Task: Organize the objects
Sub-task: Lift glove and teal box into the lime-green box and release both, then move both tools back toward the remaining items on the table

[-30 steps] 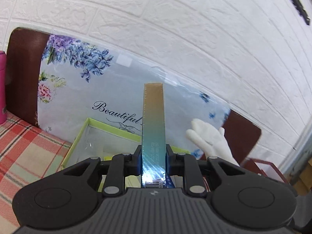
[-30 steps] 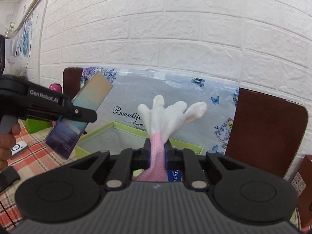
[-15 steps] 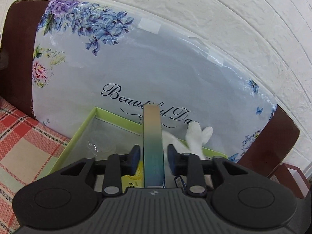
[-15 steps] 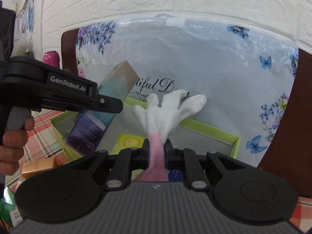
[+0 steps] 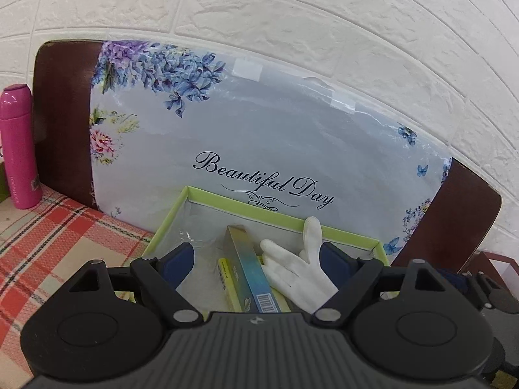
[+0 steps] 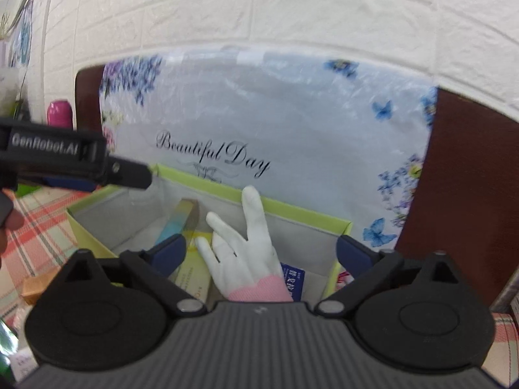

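A green-rimmed open box [image 5: 285, 218] [image 6: 301, 212] stands on the plaid cloth against a floral "Beautiful Day" board. Inside lie a slim teal-and-gold box [image 5: 249, 267] [image 6: 176, 222], a white glove with a pink cuff [image 5: 298, 274] [image 6: 241, 256], a yellow packet [image 5: 227, 274] and a blue packet [image 6: 293, 278]. My left gripper [image 5: 258, 257] is open and empty above the box. My right gripper [image 6: 259, 253] is open and empty above the glove. The left gripper also shows at the left of the right wrist view [image 6: 97, 170].
A pink bottle [image 5: 18, 147] stands at the left by a dark brown board [image 5: 61, 123]. A brick wall is behind. A gold box [image 6: 39, 285] lies on the cloth left of the green box. A reddish box [image 5: 496, 262] sits at the right.
Both grippers have opened. The slim teal box has dropped from the left gripper into the green box, and the glove has dropped from the right gripper beside it.
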{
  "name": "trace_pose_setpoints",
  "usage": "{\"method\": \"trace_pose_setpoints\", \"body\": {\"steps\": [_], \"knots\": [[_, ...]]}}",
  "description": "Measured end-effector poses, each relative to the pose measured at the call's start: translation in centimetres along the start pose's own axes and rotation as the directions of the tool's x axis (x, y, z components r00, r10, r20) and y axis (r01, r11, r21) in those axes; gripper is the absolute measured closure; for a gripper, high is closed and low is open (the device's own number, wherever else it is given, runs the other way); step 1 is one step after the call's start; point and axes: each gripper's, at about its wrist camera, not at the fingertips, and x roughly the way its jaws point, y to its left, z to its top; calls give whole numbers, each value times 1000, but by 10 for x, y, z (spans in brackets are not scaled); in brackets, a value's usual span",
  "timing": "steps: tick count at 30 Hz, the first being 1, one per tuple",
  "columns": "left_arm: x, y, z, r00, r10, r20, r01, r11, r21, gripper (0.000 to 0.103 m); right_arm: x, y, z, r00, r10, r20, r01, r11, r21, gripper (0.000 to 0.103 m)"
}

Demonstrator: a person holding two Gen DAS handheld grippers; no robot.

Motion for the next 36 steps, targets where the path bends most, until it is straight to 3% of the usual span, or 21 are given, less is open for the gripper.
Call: {"method": "trace_pose_setpoints", "body": {"steps": [8,16,30,36], "knots": [[-60,-9,-10,998,61,22,-62,995,75,15,-70,0,-3,998,-24,62,16,992,128,0],[-95,-10,-38,999,50,13,-52,991,125,15,-124,8,-30,995,-44,89,24,976,216,0],[-121,44,-116,986,105,-131,-90,989,116,15,-170,39,-97,999,-52,16,46,969,242,0],[-132,58,-143,983,69,-168,-49,992,118,15,-173,63,-126,999,-15,-39,22,981,191,0]]}}
